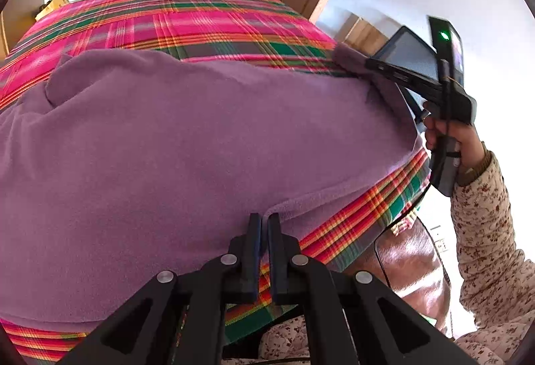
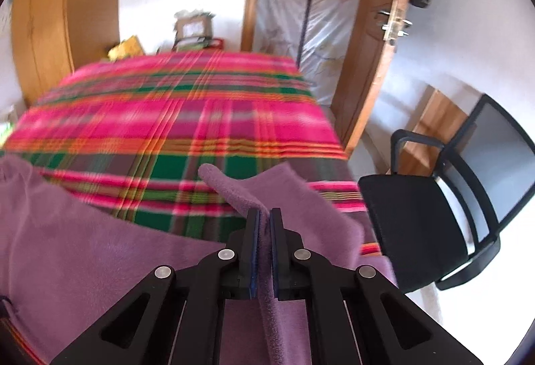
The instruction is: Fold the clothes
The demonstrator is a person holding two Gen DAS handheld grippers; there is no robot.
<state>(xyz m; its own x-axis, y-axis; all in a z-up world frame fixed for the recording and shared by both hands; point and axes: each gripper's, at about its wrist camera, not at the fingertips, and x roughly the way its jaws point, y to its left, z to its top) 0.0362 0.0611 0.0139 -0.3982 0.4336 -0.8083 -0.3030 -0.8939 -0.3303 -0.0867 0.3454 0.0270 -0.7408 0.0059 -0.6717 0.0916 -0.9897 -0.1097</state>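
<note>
- Purple fleece garment (image 1: pixel 200 137): spread over the plaid-covered bed (image 1: pixel 187 17), near edge hanging toward the person
- Left tongs (image 1: pixel 264 224): pinched shut on the garment's near hem
- Right tongs (image 2: pixel 264 221): clamped on a raised ridge of fleece at the garment's far corner
- Risk: thin fleece may slip from either pinch if pulled unevenly, dropping the corner
- Risk: the fold may bunch, or drag the plaid cover askew
- Risk: office chair (image 2: pixel 434 214) stands just beside the bed's corner; a wide swing could strike it

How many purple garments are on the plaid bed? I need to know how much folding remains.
1: the purple garment lies spread across the plaid blanket's near end. Others may be hidden beyond view.
</note>
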